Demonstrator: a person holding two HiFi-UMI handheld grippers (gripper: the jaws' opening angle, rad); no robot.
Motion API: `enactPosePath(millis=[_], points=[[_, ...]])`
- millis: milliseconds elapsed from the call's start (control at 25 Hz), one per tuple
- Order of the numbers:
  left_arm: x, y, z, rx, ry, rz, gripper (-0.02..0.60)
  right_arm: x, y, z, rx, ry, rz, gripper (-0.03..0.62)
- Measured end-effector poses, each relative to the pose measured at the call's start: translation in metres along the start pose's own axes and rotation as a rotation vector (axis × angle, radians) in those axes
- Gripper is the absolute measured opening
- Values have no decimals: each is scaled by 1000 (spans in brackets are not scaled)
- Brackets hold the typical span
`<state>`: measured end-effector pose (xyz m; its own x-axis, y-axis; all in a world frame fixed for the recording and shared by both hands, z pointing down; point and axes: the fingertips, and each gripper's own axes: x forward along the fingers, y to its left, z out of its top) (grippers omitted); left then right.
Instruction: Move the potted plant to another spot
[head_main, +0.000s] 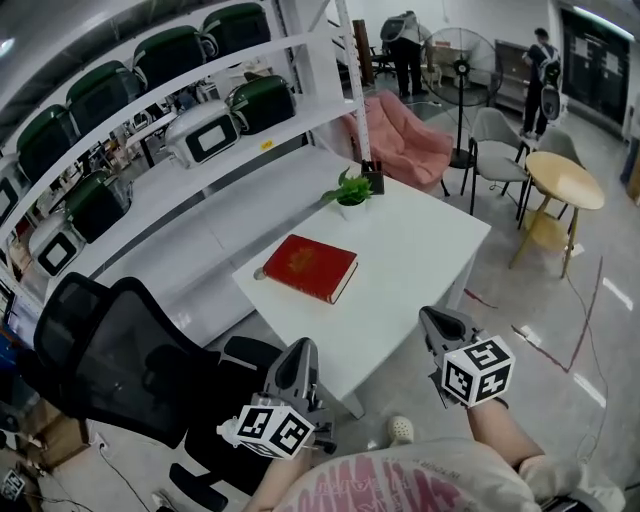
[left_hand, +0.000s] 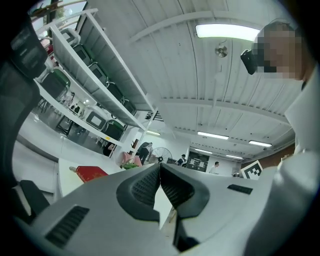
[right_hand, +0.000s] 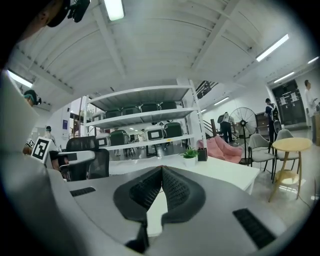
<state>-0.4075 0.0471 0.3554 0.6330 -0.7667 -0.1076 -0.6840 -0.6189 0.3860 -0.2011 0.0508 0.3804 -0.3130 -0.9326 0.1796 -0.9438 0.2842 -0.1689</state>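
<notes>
A small potted plant (head_main: 350, 191) with green leaves in a white pot stands at the far end of the white table (head_main: 420, 250); the right gripper view shows the same potted plant (right_hand: 190, 155) far ahead. My left gripper (head_main: 297, 357) hangs at the table's near edge on the left, jaws shut with nothing in them. My right gripper (head_main: 437, 322) sits off the near right edge, also shut and empty. Both are well short of the plant. In the left gripper view, my left gripper (left_hand: 160, 167) points slightly upward toward the ceiling.
A red book (head_main: 310, 267) lies mid-table between me and the plant. A black office chair (head_main: 110, 350) stands at the left. White shelving (head_main: 180, 100) with cases runs behind. A pink seat (head_main: 405, 140), a fan (head_main: 460, 70), grey chair (head_main: 495, 140) and round wooden table (head_main: 563, 180) stand beyond.
</notes>
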Motion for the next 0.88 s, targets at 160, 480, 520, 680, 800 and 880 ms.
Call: enactPosePath(millis=[160, 480, 520, 680, 800, 880], points=[[37, 9, 9, 19, -26, 4, 25, 38, -35, 21, -11, -6, 15, 14], [100, 35, 31, 19, -105, 69, 25, 100, -79, 61, -60, -20, 71, 14], [108, 36, 32, 22, -114, 74, 25, 105, -84, 65, -66, -22, 76, 14], [136, 41, 33, 14, -145, 86, 25, 123, -108, 74, -90, -28, 87, 14], [150, 41, 31, 21, -157, 87, 25, 134, -125, 75, -100, -23, 91, 14], [154, 44, 27, 28, -153, 97, 25, 142, -132, 74, -109, -24, 91, 14]])
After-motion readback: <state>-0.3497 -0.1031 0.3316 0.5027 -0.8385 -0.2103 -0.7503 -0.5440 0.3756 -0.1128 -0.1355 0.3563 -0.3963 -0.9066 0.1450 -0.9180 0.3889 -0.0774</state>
